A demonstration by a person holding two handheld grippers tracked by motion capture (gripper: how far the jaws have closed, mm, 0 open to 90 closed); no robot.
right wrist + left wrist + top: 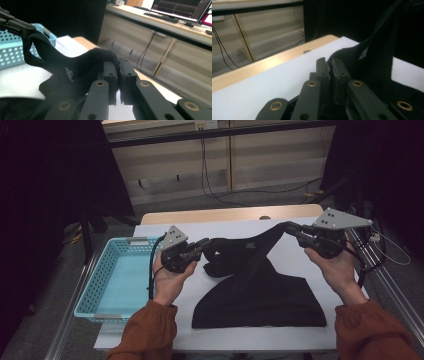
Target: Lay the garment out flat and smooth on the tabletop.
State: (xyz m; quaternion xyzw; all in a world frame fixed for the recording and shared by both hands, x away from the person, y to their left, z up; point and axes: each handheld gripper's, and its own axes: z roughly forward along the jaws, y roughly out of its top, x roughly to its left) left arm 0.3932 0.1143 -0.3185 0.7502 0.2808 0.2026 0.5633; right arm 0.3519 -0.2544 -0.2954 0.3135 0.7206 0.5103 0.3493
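A black garment (260,295) with a small white label lies on the white-covered table (295,252), its lower part flat and its upper edge lifted off the surface. My left gripper (205,244) is shut on one upper corner of it. My right gripper (290,226) is shut on the other corner, held a little higher. In the left gripper view the jaws (331,67) pinch black fabric, and the garment (372,62) hangs to the right. The right gripper view has its own jaws (118,66) closed on the cloth (62,67), with the left gripper (15,23) farther off.
A light blue perforated basket (115,275) stands at the table's left edge, beside my left hand; its wall (10,50) also appears in the right gripper view. A wooden table edge (230,213) runs along the back. Cables lie on the floor beyond.
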